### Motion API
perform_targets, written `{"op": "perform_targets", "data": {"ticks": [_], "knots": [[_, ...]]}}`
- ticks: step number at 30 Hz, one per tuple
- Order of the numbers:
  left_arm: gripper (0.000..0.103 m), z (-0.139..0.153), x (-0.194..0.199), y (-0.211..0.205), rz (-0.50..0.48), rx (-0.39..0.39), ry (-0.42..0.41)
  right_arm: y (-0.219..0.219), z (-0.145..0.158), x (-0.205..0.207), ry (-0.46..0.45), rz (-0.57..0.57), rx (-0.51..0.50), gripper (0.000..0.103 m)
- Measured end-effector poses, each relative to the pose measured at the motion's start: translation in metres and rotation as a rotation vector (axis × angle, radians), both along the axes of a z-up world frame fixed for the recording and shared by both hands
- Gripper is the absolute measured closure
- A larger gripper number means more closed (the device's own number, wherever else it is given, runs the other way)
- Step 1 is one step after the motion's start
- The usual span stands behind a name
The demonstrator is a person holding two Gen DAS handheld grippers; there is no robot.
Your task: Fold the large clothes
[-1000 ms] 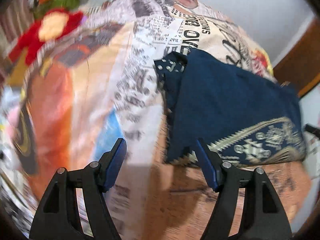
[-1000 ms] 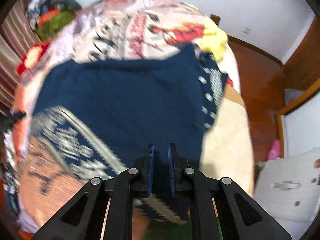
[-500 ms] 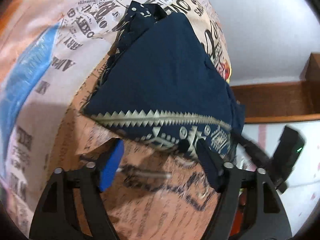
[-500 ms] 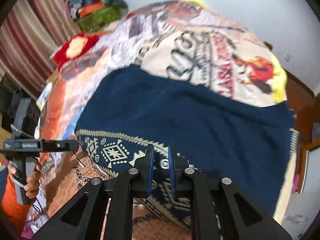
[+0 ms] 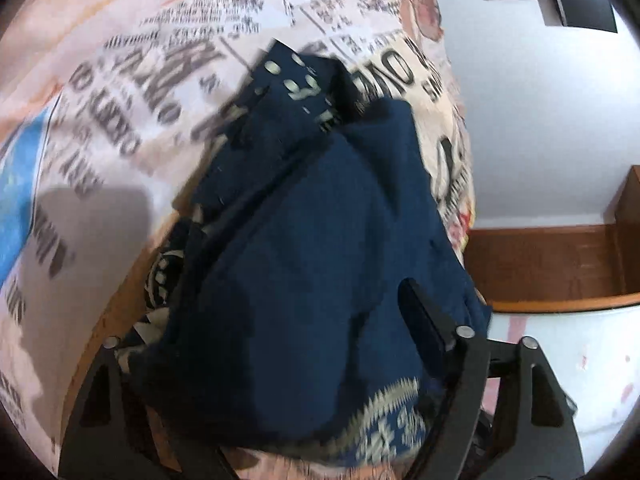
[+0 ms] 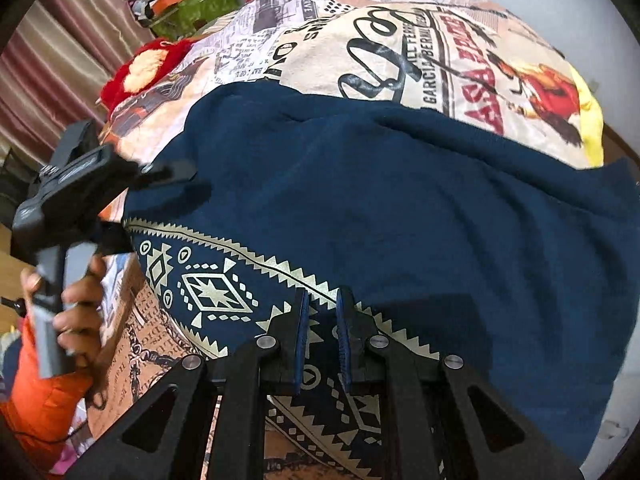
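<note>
A navy garment [image 6: 400, 184] with a cream geometric hem lies spread on a newspaper-print bedspread [image 6: 380, 40]. My right gripper [image 6: 322, 300] points steeply down at the patterned hem, its jaws shut with hem cloth showing in the thin slit between the pads. My left gripper [image 6: 180, 184], held by a hand [image 6: 80, 300], reaches the garment's left corner. In the left wrist view the bunched garment [image 5: 320, 220] fills the space between the jaws of the left gripper [image 5: 272, 312]. These jaws are closing and still wide. Cloth hides one finger; the other fingertip [image 5: 416, 308] shows.
A red plush toy [image 6: 148, 64] and a pile of things [image 6: 192, 0] sit at the bed's far end, by a striped curtain [image 6: 60, 40]. Wooden floor [image 5: 540, 264] and a white wall run past the bed's edge. The person's orange sleeve [image 6: 40, 400] is at lower left.
My left gripper has rolled and dropped onto the garment's corner, so cloth now lies between its jaws. The right gripper stays shut at the hem while its view swings across the bed.
</note>
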State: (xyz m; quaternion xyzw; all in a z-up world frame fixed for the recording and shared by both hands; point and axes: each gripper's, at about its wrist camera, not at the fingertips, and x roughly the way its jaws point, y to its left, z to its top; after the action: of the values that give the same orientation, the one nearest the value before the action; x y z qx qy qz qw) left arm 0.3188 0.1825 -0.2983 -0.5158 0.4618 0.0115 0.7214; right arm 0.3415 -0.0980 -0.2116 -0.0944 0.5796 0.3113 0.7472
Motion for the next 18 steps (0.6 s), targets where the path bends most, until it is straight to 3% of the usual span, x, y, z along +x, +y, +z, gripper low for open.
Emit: {"op": "perform_targets", "data": {"ticks": [2, 5, 7, 13, 18], "knots": [[0.049, 0.000, 0.010, -0.001, 0.034, 0.075, 0.022, -0.002, -0.002, 0.002, 0.011, -0.007, 0.024, 0.094], [0.067, 0.002, 0.016, -0.003, 0.047, 0.136, 0.028, -0.004, -0.005, 0.005, 0.035, -0.028, 0.052, 0.094], [0.074, 0.013, 0.016, -0.008, 0.043, 0.176, 0.005, -0.005, -0.006, 0.005, 0.049, -0.042, 0.065, 0.094], [0.079, 0.069, -0.006, -0.013, 0.046, 0.298, -0.113, -0.002, 0.010, 0.010, 0.101, -0.080, 0.077, 0.093], [0.079, 0.113, -0.027, -0.006, 0.072, 0.445, -0.162, 0.016, 0.046, 0.010, 0.060, -0.075, 0.189, 0.093]]}}
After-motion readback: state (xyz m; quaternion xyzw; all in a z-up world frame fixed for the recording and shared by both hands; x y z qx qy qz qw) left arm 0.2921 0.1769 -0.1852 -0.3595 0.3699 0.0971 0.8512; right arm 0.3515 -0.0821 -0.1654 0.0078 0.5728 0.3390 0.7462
